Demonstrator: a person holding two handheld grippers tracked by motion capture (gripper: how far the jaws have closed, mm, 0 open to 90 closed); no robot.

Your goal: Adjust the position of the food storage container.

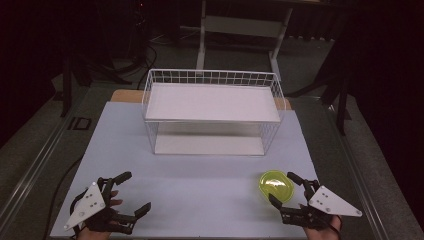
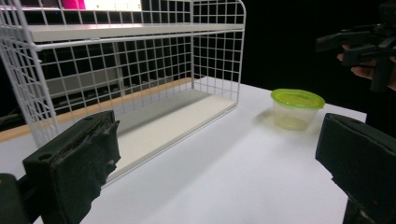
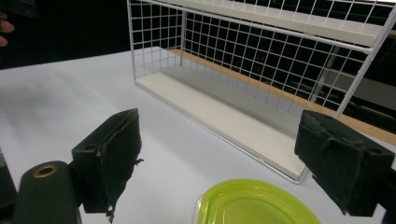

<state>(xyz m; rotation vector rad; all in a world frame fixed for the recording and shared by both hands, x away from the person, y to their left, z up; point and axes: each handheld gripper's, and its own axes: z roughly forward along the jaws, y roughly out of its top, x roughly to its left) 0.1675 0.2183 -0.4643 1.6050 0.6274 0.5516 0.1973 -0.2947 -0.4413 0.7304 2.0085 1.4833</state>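
Your left tool point(image 1: 129, 193) sits spread and empty on the worktop point(image 1: 200, 180); your right tool point(image 1: 284, 189), also spread, brackets the green-lidded plastic container point(image 1: 275, 186) near the wire shelf point(image 1: 212, 111). Likely light, thin-walled: squeeze its sides gently below the lid

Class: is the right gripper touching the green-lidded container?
Apart. In the right gripper view, the open right gripper fingers stand clear either side of the container.

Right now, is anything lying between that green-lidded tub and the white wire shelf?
No. In the high view, only bare white table separates the green-lidded container from the wire shelf rack. The left gripper view shows the same bare stretch.
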